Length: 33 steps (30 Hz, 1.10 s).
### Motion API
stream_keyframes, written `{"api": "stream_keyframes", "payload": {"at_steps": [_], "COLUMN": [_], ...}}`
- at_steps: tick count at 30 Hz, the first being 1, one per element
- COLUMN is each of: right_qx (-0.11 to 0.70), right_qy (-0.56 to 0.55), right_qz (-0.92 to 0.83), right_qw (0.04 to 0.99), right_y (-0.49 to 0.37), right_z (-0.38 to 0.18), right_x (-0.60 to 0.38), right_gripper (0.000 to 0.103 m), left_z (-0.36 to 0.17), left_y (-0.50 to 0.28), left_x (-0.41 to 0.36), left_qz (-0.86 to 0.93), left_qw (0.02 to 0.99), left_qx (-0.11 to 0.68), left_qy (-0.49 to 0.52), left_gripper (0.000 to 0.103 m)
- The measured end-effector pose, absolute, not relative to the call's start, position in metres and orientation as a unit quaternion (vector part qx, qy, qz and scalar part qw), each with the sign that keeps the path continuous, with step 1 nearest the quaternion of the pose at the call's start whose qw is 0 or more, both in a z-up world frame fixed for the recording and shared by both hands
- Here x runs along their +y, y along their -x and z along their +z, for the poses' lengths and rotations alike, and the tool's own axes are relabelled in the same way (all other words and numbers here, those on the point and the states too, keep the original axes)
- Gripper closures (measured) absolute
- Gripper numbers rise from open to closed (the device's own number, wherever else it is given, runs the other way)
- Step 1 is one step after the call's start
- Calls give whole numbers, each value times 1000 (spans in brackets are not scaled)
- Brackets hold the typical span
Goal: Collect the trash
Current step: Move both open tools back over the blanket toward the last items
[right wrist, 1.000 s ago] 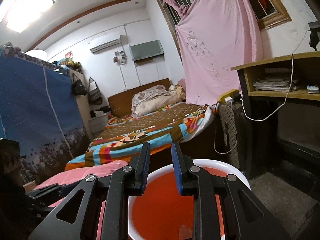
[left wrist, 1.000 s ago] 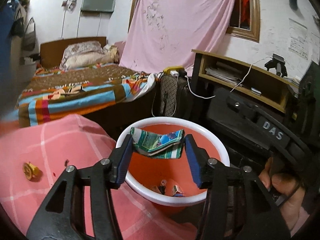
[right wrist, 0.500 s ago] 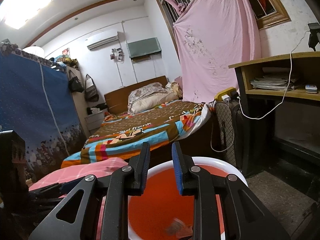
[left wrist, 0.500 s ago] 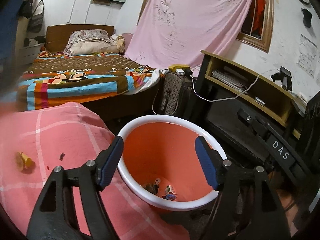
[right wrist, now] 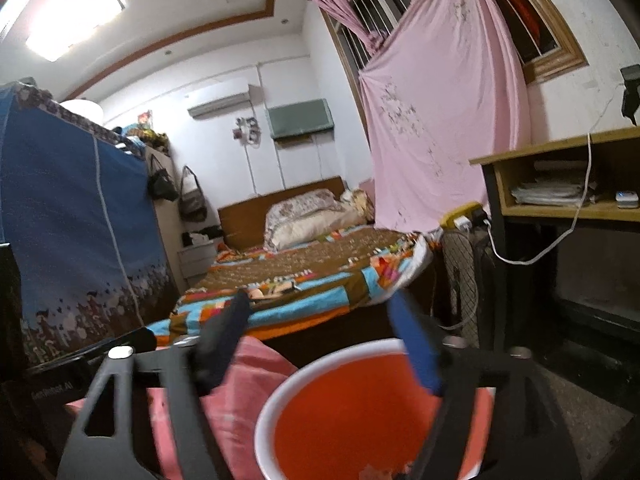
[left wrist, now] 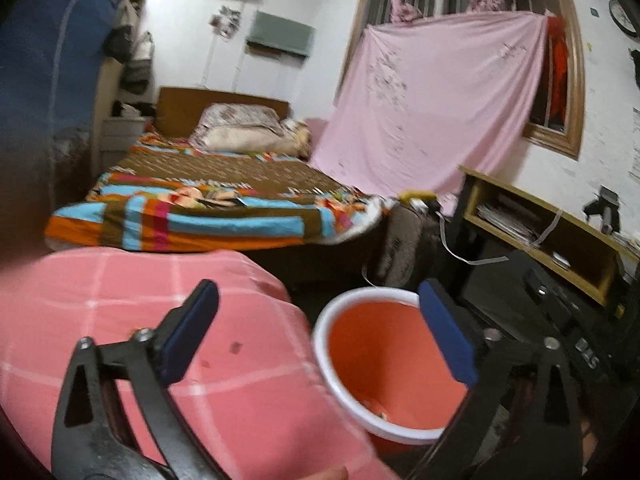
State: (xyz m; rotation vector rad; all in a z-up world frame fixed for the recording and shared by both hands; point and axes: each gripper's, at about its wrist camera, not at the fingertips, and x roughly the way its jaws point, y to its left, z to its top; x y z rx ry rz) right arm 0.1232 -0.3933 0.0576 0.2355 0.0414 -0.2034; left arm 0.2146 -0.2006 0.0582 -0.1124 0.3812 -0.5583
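Behind your grippers lies a bedroom: a bed (left wrist: 208,208) with a striped, many-coloured blanket, a pink sheet (left wrist: 436,112) hung over the window, and a wooden shelf unit (left wrist: 540,232) along the right wall. Closer to you, a surface under a pink checked cloth (left wrist: 120,312) fills the lower left of the left wrist view.

Your left gripper (left wrist: 320,340) is spread wide with nothing between its blue pads. One pad hangs over the pink cloth, the other over the far rim of the bucket. That bucket (left wrist: 332,364), orange inside with a white rim, stands just beside the edge of the cloth-covered surface. A few small scraps of trash (left wrist: 380,414) lie at its bottom, too blurred to identify. Two small dark specks (left wrist: 236,347) sit on the cloth near the bucket.

Your right gripper (right wrist: 324,344) is also spread apart and holds nothing. Its left pad is over the pink cloth (right wrist: 256,364), its right pad above the bucket (right wrist: 276,412), both smeared by motion blur. At the bottom of the bucket in this view some bits of trash (right wrist: 384,472) show at the frame edge.
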Motion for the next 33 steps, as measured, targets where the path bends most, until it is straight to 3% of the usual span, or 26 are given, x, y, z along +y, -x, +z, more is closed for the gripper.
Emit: {"api": "stream_keyframes", "payload": {"at_steps": [2,6,23,33], "right_qx": [9,-9,-52,-14], "right_qy": [-110,-97,-45,-25], "right_qz": [-94,-86,-4,29], "right_qw": [990,991,998,999], "right_y": [-123,-126,-147,-171], "right_z": [60,63,68,59], "right_x": [-387,-372,-301,-269], "right_gripper": [20,0,0,0], "left_z": [60,60,57,52], "left_y": [-216,-219,-200,-203], "left_x": [-192,-168,-81,-49], "left_qz": [-259,-227,-116,-85], "left_qw": [947,957,988,992], "left_qx": [178,169,94,92], "left_qy": [60,66,48,17], "left_gripper": [11,11,11,11]}}
